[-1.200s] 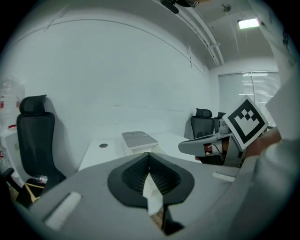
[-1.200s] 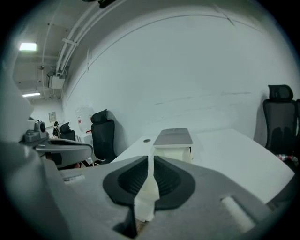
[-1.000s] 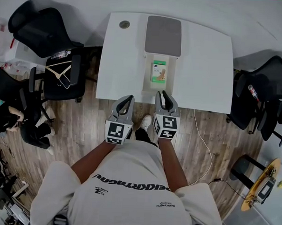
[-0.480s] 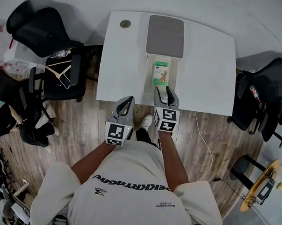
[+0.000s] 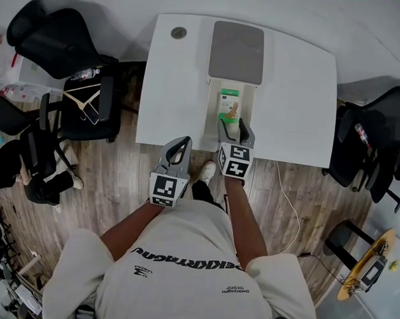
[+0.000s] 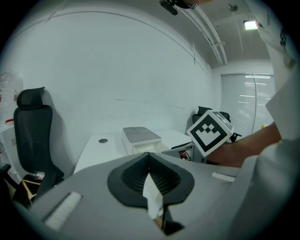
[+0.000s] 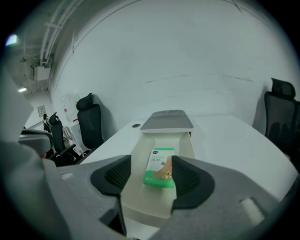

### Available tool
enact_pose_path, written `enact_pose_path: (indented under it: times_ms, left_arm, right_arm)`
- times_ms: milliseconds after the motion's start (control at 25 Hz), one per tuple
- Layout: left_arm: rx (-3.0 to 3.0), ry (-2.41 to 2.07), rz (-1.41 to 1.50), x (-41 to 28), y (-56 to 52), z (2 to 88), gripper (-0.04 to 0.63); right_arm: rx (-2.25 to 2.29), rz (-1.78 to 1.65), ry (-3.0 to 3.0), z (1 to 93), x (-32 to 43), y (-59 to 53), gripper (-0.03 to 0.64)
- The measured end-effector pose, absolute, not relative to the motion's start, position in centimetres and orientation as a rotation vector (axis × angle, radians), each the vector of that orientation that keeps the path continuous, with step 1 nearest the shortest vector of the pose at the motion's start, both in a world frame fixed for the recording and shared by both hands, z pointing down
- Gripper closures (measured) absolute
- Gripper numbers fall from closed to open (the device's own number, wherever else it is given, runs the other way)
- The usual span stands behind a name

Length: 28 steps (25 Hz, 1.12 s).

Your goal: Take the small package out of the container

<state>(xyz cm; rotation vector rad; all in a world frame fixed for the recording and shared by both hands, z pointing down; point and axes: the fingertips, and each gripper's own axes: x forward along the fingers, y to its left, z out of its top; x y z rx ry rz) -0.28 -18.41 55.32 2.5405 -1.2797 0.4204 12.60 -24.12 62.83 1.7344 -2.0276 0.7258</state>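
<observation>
Right gripper view: right claw (image 7: 151,163) opening, nothing clamped between. Small green-and-white flat package (image 7: 159,174) lies frame centre inside open cream plastic container (image 7: 145,204) on white counter (image 7: 225,136). Left claw (image 6: 150,157) together, lower frame.

counter (image 5: 295,93): one
container (image 5: 236,51) on the counter: one
small package (image 5: 229,105) on the counter, inside the container: one
hanger (image 5: 83,103) left of the counter: one

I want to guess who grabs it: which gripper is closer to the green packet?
The right gripper, at the open container's front, jaws opening, nothing between them yet. The packet lies just ahead. The left gripper hangs shut at the table edge.
</observation>
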Motion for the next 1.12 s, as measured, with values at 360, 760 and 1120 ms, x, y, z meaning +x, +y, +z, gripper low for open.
enact_pose_path:
  times_ms: [360, 760, 1120]
  left_arm:
    - [2.521, -1.291, 0.428, -0.6, -19.3, 55.8, 0.604]
    - [2.511, -1.295, 0.436, -0.8, -19.7, 56.3, 0.607]
    - [2.498, -1.305, 0.442, -1.1, -20.2, 56.4, 0.607]
  right_arm:
    - [1.696, 0.779, -1.963, 64.8, 12.7, -25.7, 0.324]
    - [1.673, 0.881, -1.881, 67.0, 12.9, -27.0, 0.305]
    - [1.635, 0.893, -1.788, 68.1, 13.0, -27.8, 0.287]
